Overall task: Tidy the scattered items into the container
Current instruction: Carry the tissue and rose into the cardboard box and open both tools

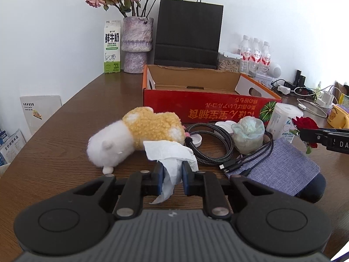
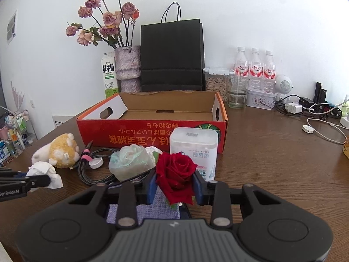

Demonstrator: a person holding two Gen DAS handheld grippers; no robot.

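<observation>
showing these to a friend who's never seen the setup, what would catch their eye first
Probably the red rose clamped in the right gripper, right up front in its camera, and the crumpled white tissue pinched in the left gripper. Behind both sits the empty red cardboard box at mid-table, with a yellow and white plush toy lying on the table to its left.

Bright, even daylight in both views; white wall (image 1: 272,17) near blown out. Soft shadows on table (image 2: 272,163). Sharp centre, strong fisheye bend + dark corners at edges.
</observation>
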